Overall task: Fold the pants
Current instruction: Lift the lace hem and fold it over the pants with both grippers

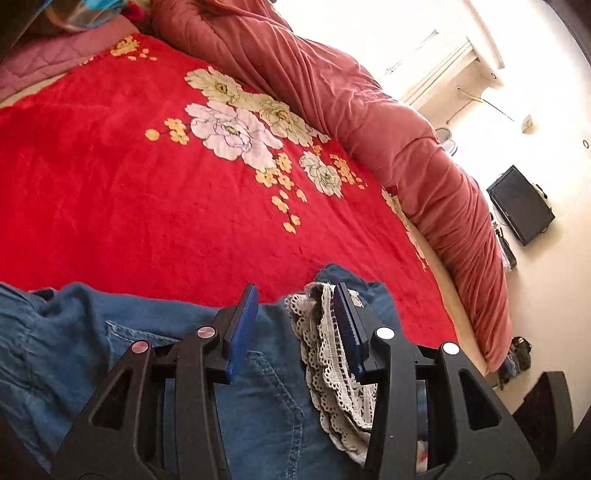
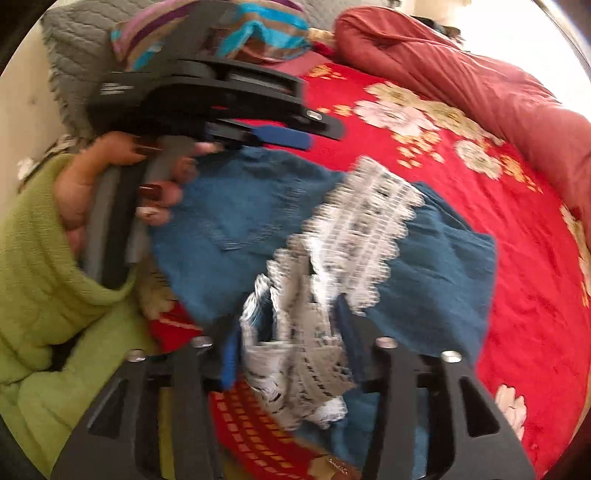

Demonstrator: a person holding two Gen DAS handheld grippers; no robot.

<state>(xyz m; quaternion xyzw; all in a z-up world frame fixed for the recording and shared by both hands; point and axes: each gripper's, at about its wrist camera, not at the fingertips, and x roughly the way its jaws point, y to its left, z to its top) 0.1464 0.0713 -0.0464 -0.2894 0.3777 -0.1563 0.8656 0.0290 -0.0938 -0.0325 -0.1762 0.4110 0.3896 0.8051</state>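
The pants [image 2: 236, 221] lie bunched on the bed [image 1: 110, 184] — folding looks barely begun. Left gripper [image 1: 295, 325] open over them; right gripper [image 2: 288, 354] jaws around the lace trim [image 2: 354, 236], grip unclear.

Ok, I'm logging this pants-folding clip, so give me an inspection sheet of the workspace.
Surface: red floral blanket on a bed.
Job's things: blue denim pants with white lace trim, bunched.
Clutter: rolled red quilt; striped fabric; grey pillow.
Grippers: left gripper open over the pants; right gripper open around blurred lace.
Cables: thin wall cables, washed out.
Surroundings: bright window, black box on the floor.
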